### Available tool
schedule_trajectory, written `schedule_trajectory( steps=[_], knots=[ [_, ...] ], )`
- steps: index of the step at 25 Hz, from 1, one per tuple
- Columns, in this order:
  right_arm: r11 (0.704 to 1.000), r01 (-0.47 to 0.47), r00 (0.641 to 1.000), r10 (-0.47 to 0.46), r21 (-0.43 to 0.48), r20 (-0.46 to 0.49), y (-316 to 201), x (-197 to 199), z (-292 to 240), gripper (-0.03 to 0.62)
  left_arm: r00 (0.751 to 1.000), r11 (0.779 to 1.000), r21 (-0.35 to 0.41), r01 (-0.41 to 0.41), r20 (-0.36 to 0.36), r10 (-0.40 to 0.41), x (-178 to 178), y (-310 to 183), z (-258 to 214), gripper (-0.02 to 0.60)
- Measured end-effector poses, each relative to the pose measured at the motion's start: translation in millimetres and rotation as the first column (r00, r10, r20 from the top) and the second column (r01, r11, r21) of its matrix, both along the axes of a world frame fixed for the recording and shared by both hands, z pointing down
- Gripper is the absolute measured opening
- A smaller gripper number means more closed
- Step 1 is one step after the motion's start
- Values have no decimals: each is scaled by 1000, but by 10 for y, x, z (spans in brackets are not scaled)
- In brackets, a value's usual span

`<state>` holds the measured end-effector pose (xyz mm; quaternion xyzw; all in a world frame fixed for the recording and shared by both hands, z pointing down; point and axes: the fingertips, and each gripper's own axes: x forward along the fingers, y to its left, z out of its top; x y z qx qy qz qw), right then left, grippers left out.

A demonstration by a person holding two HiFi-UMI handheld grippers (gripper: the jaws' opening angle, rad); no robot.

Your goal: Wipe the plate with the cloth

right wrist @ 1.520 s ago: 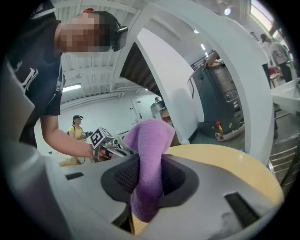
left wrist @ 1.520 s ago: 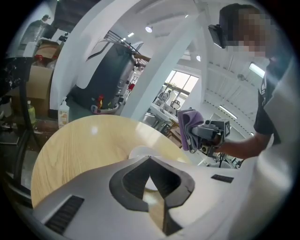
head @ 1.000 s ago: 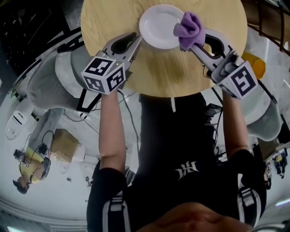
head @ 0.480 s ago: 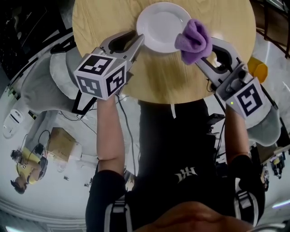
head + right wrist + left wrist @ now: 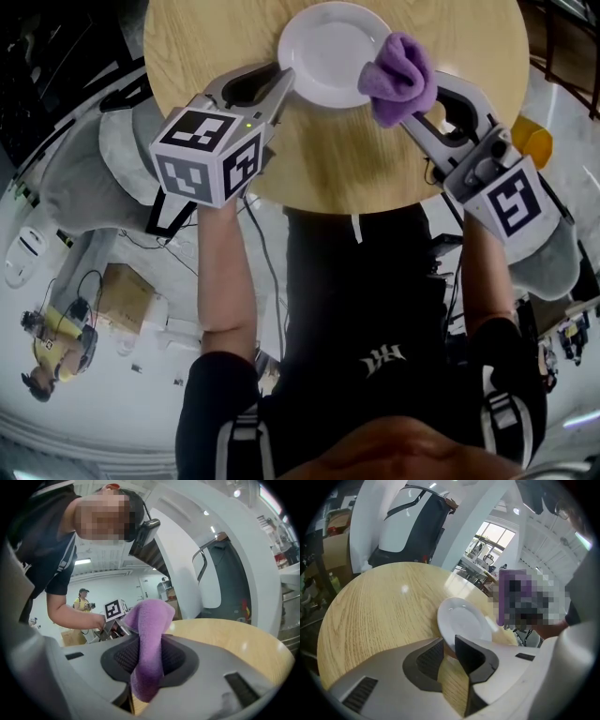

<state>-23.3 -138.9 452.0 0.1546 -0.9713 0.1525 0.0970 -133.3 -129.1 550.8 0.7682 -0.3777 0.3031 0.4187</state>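
I am wiping, or about to wipe. A white round ceramic plate (image 5: pixel 330 49) sits on a round pale wood desk (image 5: pixel 337 164), set back from the desk's near edge, the one by my body.

My left gripper (image 5: pixel 281 84) reaches in from the near left. In the left gripper view its dark fingers (image 5: pixel 469 654) are closed almost together on the plate's near-left rim, steadying it. I cannot tell whether the plate lies flat on the desk or is tipped up a little.

My right gripper (image 5: pixel 412 92) comes in from the near right. In the right gripper view its fingers (image 5: pixel 177 654) are pinched on a bunched purple fleecy cloth (image 5: pixel 399 73). The cloth stands up above them in a soft fold and hangs down below them.

From the head view, the cloth's bulk covers the plate's right rim and appears to touch it. The rest of the plate's face is bare.

As a judgement, both holds are made and the cloth has met the plate at one edge. The middle and left of the face are left to cover.

The plate holds nothing: no food, crumbs or liquid that I can see. Its surface looks clean and glossy, so I cannot judge how much has been wiped.
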Motion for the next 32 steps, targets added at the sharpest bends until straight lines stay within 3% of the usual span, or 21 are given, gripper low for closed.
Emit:
schedule_trajectory(
  steps=[3, 10, 16, 25, 32],
  knots=[
    [1000, -3, 999, 4, 1, -37, -33, -39, 48, 100, 1000, 1000, -8, 12, 0, -12, 15, -5, -3, 84],
    [995, -7, 999, 3, -104, -42, -208, -427, 139, 100, 996, 996, -9, 85, -22, -86, 78, -8, -42, 72],
    [984, 13, 979, -49, -180, -196, -305, -833, 374, 100, 994, 995, -5, 104, -22, -104, 77, -10, -40, 67],
    [992, 62, 913, -99, -106, -396, -350, -984, 634, 99, 994, 994, 15, 106, -12, -106, 55, -5, -34, 66],
    [997, 48, 884, -69, -56, -462, -442, -823, 712, 100, 995, 995, 28, 99, 7, -99, 33, 1, -10, 63]
  ],
)
